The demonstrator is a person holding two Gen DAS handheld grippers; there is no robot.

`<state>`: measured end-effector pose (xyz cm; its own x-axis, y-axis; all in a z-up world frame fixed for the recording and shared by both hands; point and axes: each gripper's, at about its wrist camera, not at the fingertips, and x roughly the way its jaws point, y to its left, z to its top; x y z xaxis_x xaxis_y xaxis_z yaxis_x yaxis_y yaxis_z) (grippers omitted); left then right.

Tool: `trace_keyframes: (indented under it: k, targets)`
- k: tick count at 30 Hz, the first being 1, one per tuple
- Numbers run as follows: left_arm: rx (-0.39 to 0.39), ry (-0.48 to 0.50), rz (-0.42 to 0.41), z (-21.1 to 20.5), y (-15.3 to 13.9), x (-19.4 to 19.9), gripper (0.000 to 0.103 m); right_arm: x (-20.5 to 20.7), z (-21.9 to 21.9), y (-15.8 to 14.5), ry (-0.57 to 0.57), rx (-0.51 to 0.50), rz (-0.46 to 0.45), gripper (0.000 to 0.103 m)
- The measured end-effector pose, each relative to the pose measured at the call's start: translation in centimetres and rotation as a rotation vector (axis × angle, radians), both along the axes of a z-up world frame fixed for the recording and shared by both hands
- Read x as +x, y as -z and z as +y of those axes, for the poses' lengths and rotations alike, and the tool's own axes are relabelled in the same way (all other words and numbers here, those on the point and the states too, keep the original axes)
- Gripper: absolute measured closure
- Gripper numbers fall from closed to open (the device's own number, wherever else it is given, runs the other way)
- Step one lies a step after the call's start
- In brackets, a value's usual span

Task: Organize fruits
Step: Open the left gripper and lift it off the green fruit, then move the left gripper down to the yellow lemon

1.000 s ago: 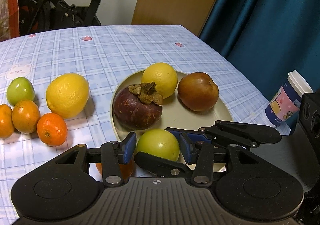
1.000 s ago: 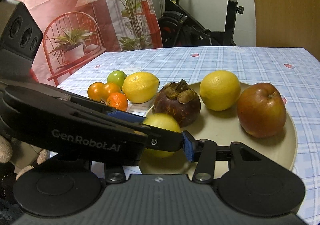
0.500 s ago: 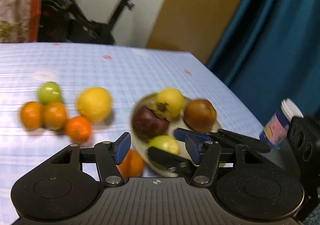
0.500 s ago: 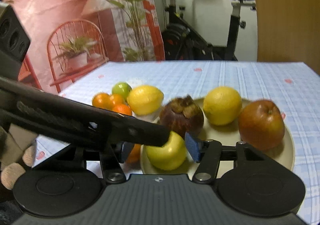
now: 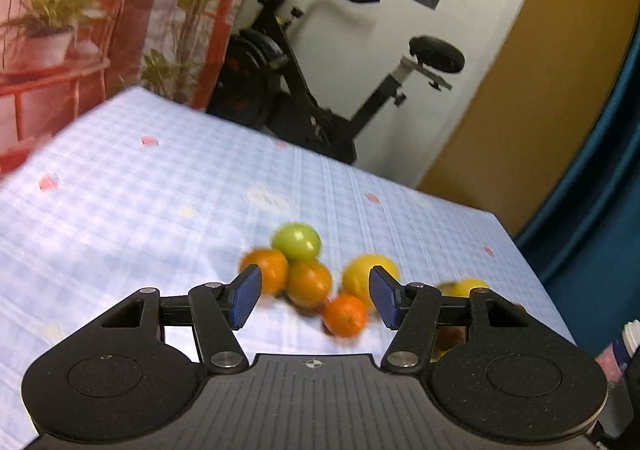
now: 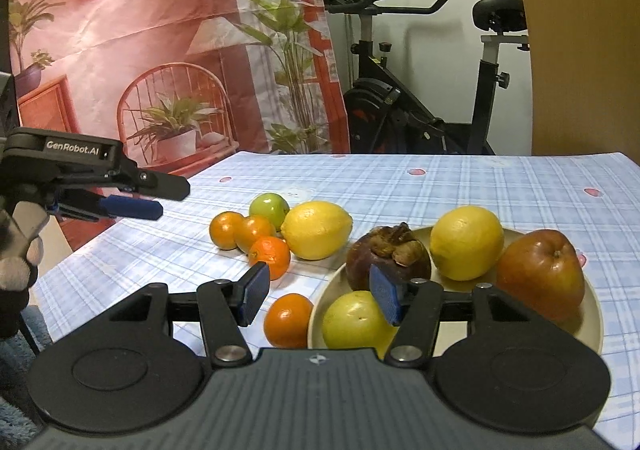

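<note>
The right wrist view is sharp and shows the whole layout. A beige plate (image 6: 592,314) sits on the checked tablecloth (image 6: 440,186) carrying a mangosteen (image 6: 386,256), a yellow lemon (image 6: 467,242), a red apple (image 6: 540,274) and a yellow-green fruit (image 6: 352,320) at its near rim. An orange (image 6: 288,320) lies on the cloth just beside that rim. Farther left a second lemon (image 6: 316,229), three small oranges (image 6: 252,236) and a green fruit (image 6: 269,207) cluster together, touching.

The right gripper (image 6: 320,296) stands partly open with nothing held; the near orange and the yellow-green fruit appear beyond the gap between its blue pads. Only this view shows the left gripper (image 6: 156,198) from outside, raised above the table's left edge, well apart from all fruit, with the person's hand (image 6: 18,250) on its grip.

The left wrist view is motion-blurred and tilted. Its fingers (image 5: 245,296) are partly open and empty, framing the off-plate cluster of oranges (image 5: 308,282) and green fruit (image 5: 297,241). The plate there is largely hidden behind the right finger; only a lemon top (image 5: 466,286) shows. A paper cup (image 5: 624,342) appears at the right edge, seen in this view alone.

An exercise bike (image 6: 420,106) and a printed backdrop (image 6: 140,30) stand behind the table.
</note>
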<state>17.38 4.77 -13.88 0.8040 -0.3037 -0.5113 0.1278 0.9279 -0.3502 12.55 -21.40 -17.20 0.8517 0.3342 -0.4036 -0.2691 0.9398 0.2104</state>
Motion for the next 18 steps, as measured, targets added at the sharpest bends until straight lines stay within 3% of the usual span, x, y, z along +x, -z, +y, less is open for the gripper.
trace_keyframes:
  k: [12, 14, 18]
  targets:
    - [-0.050, 0.061, -0.205, 0.8, -5.3, 3.9, 0.042, 3.6, 0.3, -3.4, -0.008, -0.024, -0.006, 0.044]
    - [-0.050, 0.099, -0.190, 0.2, -5.0, 5.3, 0.042, 4.8, 0.7, -4.2, -0.014, -0.053, -0.005, 0.044]
    - [-0.003, 0.173, -0.071, -1.8, -2.8, 8.5, 0.042, 7.9, 1.7, -4.5, -0.034, -0.112, 0.050, 0.044]
